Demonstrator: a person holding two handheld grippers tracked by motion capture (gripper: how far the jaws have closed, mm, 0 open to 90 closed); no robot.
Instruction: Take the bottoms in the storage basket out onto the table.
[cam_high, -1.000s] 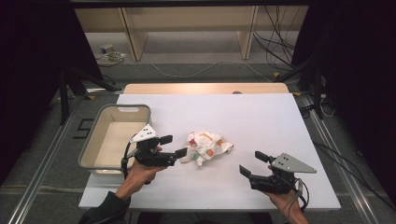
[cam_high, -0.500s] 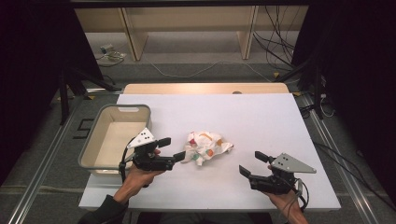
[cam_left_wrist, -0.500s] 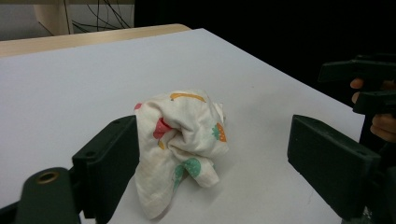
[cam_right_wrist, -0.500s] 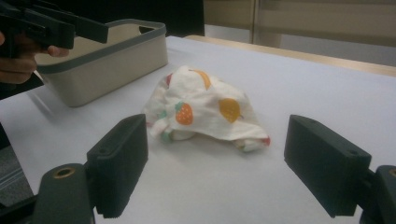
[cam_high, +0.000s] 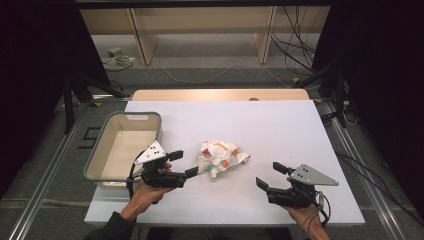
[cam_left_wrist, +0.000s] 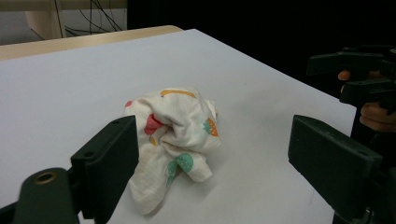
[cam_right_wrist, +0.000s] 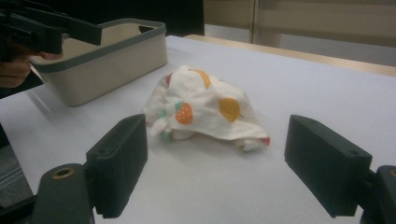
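Table (cam_high: 280, 130): your white top is smooth, flat and matte.
Bin (cam_high: 145, 119): a beige plastic bin with a grey rim sits at your left, rectangular with rounded corners, nothing in it.
Cloth (cam_high: 220, 156): soft white fabric with a fruit print, crumpled in a heap mid-table, near the bin but outside it.
Left gripper (cam_high: 186, 164): you hold it spread wide, just beside the cloth, grasping nothing.
Right gripper (cam_high: 270, 176): released too, well apart from the cloth.
Progress: by my reading, nothing is done; you have yet to grasp the cloth.
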